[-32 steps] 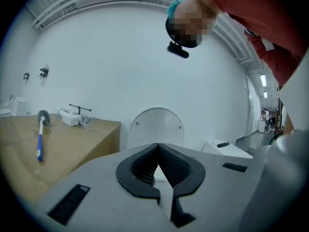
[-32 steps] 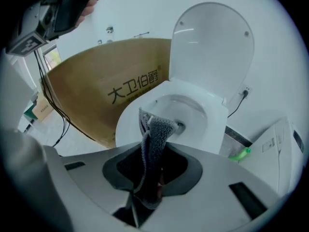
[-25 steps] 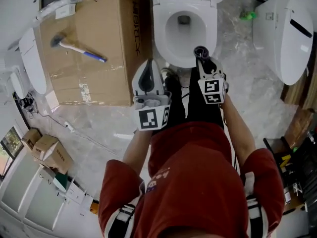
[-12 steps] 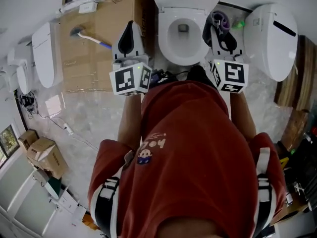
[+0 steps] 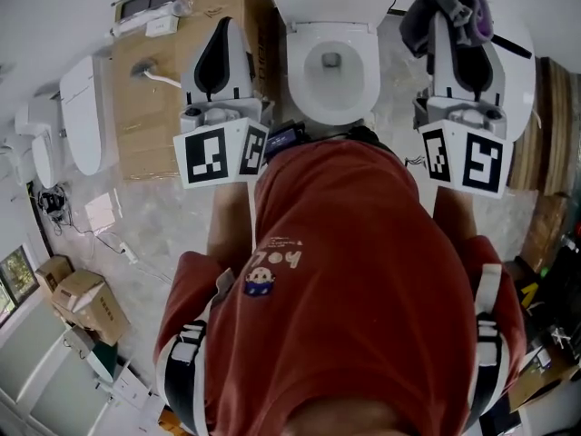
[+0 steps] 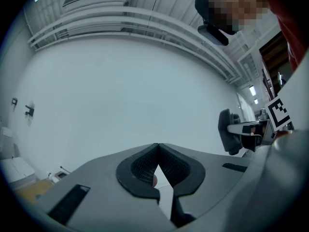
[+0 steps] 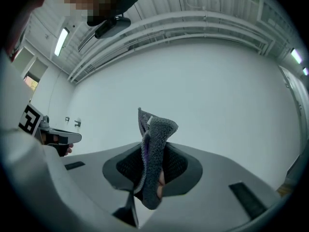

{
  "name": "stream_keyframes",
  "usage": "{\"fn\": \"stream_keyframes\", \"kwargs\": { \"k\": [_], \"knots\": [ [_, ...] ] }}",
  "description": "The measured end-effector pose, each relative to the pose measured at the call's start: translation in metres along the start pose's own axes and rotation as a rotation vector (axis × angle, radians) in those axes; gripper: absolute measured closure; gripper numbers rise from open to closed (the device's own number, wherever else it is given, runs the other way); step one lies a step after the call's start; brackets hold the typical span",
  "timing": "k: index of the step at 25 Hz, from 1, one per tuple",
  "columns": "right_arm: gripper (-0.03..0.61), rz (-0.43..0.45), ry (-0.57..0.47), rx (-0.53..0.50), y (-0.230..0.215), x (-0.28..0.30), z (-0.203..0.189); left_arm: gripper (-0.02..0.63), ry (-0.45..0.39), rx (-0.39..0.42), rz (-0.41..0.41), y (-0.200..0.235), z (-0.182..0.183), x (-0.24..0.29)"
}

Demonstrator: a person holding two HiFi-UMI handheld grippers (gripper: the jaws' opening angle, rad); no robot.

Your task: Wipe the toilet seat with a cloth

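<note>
Two hand-held grippers, listed from the jaws outward.

1. Right gripper point(image 5: 457, 27): jaws clamped on a grey cloth point(image 7: 155, 129) with a purple inner face. The cloth stands up past the tips and a fold hangs below the pads. The nose is aimed about level at a bare white wall, not at the bowl.

2. Left gripper point(image 6: 157, 145): jaws fully together, tips meeting, nothing between them. It is likewise aimed at the wall.

3. Toilet seat point(image 5: 301, 80): white, and unwiped as far as the views show. In the head view it lies between the two grippers, at 12 o'clock from the person's red shirt point(image 5: 363, 271). Its long axis runs 12 to 6, with the front rim at 6.

4. Governing relation: from the cloth, the seat lies at about 8 o'clock in the head view, and below it. The left gripper sits just beside the seat's 9 o'clock edge. The cloth-bearing right one is further off on the 3 o'clock side. Judged requirement: the right gripper tips nose-down and drops leftward onto the rim.

5. Surrounds: cardboard box point(image 5: 172, 116) at 9 o'clock of the toilet, carrying a small brush point(image 5: 150, 69), and a marble-pattern floor point(image 5: 163, 225).
</note>
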State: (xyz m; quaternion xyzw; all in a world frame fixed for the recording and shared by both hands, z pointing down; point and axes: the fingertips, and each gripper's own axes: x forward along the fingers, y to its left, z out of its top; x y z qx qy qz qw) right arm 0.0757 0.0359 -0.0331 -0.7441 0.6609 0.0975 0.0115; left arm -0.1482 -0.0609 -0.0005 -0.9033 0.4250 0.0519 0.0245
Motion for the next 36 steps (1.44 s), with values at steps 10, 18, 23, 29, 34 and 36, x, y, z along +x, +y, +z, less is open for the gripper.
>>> {"fn": "stream_keyframes", "kwargs": {
  "k": [10, 18, 23, 29, 34, 36],
  "knots": [
    [0.505, -0.022, -0.009, -0.023, 0.0, -0.008, 0.003, 0.601, -0.017, 0.018, -0.009, -0.004, 0.006, -0.003],
    [0.505, -0.013, 0.012, -0.029, -0.001, -0.009, -0.004, 0.601, -0.014, 0.019, -0.019, -0.013, 0.005, -0.002],
    [0.505, 0.002, 0.013, -0.028, 0.001, -0.011, -0.007, 0.601, -0.008, 0.022, -0.03, -0.018, 0.002, -0.003],
    [0.505, 0.002, 0.016, -0.033, 0.002, -0.012, -0.008, 0.601, -0.011, 0.023, -0.037, -0.021, 0.004, -0.003],
    [0.505, 0.002, 0.02, -0.039, 0.001, -0.012, -0.009, 0.601, -0.009, 0.021, -0.034, -0.022, 0.003, -0.002],
    [0.505, 0.002, 0.02, -0.042, 0.0, -0.012, -0.009, 0.601, -0.01, 0.021, -0.034, -0.024, 0.003, -0.001]
  ]
}}
